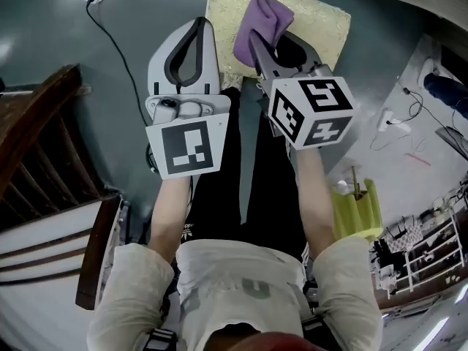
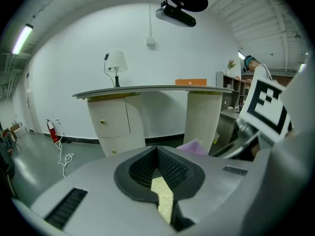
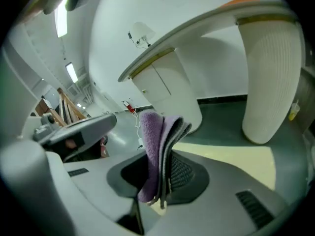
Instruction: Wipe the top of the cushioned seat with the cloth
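From the head view, the right gripper clamps a folded purple terry cloth over the pale-gold patterned cushioned seat — wiping looks barely begun. In the left gripper view, the left gripper is pinched together on nothing (gold fabric shows beneath). The right gripper view shows the cloth standing upright between the jaws — the seat top apparently all left to wipe.

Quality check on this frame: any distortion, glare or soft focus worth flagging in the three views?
Head view: evenly lit, edges bent by the lens, purple cloth and cushioned seat sharp. Left gripper view: heavy fisheye, black corners, ceiling strip lights blown out, left tool near and slightly soft. Right gripper view: tilted, counter bowed by the lens, cloth crisp.
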Available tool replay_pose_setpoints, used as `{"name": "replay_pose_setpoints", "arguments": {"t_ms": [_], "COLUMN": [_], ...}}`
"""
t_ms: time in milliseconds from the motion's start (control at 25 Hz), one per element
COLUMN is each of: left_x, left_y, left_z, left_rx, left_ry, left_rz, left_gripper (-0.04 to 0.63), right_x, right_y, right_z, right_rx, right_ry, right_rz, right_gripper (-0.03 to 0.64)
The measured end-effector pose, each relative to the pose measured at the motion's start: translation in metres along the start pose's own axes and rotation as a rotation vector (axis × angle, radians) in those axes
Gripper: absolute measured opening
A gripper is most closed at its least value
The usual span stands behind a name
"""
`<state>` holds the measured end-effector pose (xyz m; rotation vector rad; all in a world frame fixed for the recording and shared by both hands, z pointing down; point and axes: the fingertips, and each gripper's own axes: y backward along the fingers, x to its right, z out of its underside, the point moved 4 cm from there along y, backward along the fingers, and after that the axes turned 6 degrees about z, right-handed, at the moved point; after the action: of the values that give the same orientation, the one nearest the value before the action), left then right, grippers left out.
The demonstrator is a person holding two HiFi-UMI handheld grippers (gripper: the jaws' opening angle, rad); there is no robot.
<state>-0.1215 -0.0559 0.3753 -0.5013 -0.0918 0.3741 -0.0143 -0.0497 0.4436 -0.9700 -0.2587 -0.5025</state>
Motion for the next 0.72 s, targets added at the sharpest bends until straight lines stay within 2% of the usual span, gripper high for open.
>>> {"name": "replay_pose_setpoints", "arguments": {"t_ms": [80, 160, 280, 360, 520, 720], "left_x": [-0.01, -0.021, -0.039, -0.05, -0.062, -0.062], "left_y": [0.008, 0.015, 0.026, 0.033, 0.041, 0.038], "left_z": [0.005, 0.01, 0.016, 0.021, 0.027, 0.025], "left_rx": [-0.007, -0.013, -0.025, -0.032, -0.037, -0.039], "left_ry": [-0.002, -0.003, 0.001, 0.0, 0.015, 0.021], "left_rz": [-0.015, -0.029, -0.055, -0.074, -0.098, -0.09], "left_gripper": [-0.008, -0.008, -0.008, -0.008, -0.008, -0.008], "right_x": [-0.018, -0.029, -0.041, -0.044, -0.036, -0.034], "right_y": [-0.037, -0.073, -0.115, -0.134, -0.148, -0.143], "right_z": [0.018, 0.036, 0.06, 0.072, 0.081, 0.08], "right_rx": [-0.025, -0.075, -0.168, -0.221, -0.285, -0.3], "right_ry": [-0.025, -0.057, -0.079, -0.053, -0.032, -0.051], "right_rz": [-0.053, -0.07, -0.059, -0.04, -0.011, -0.002], "right_gripper": [0.091, 0.09, 0.09, 0.091, 0.09, 0.089]}}
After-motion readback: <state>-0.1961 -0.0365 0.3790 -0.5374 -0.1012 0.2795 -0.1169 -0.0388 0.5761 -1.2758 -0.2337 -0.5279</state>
